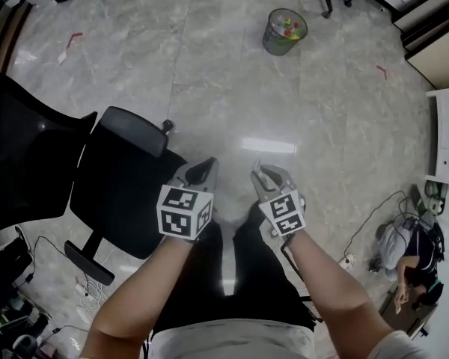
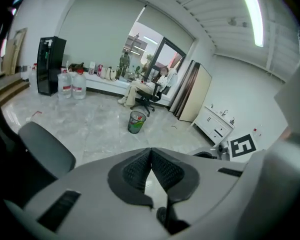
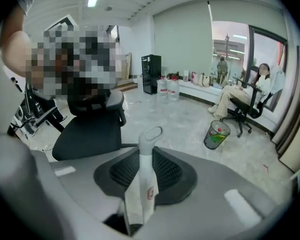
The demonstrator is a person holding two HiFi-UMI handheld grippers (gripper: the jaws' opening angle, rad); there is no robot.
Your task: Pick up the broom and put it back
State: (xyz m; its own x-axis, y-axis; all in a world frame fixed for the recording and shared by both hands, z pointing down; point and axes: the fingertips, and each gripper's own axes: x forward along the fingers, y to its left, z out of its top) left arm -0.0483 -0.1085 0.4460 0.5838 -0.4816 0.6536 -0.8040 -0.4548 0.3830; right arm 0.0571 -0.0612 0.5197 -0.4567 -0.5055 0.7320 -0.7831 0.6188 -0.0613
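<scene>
Looking down, the head view took in two tongs held side by side above the pale stone floor (image 1: pixel 232 88): the left tongs (image 1: pixel 203 172) and the right tongs (image 1: pixel 267 176). Behind them sat the left marker cube (image 1: pixel 184 212) and the right marker cube (image 1: pixel 284 214). That view did not make plain what either pair held.

The right gripper view did: one white broom (image 3: pixel 144 174) was clamped between the right tongs' dark ribbed pads (image 3: pixel 167 170). The left gripper view showed the left tongs closed, their tips touching with nothing between them. It also caught the right marker cube at its right edge.

Only the two gripper views reached the far wall. There they showed one seated person (image 3: pixel 242 91) by the window, two water jugs (image 2: pixel 72 84) and one black cabinet (image 2: pixel 50 64). One mesh wastebasket (image 1: pixel 285 31) appeared in all three views. One black office chair (image 1: pixel 123 182) stood just left of the person's legs in the head view.

The broom's long axis ran along the right tongs, away from that camera. Its handle end, with an oval hanging hole (image 3: pixel 152 134), pointed forward past the tips. The rest dropped out of sight at the base of the tongs, and its brush end could not be seen.
</scene>
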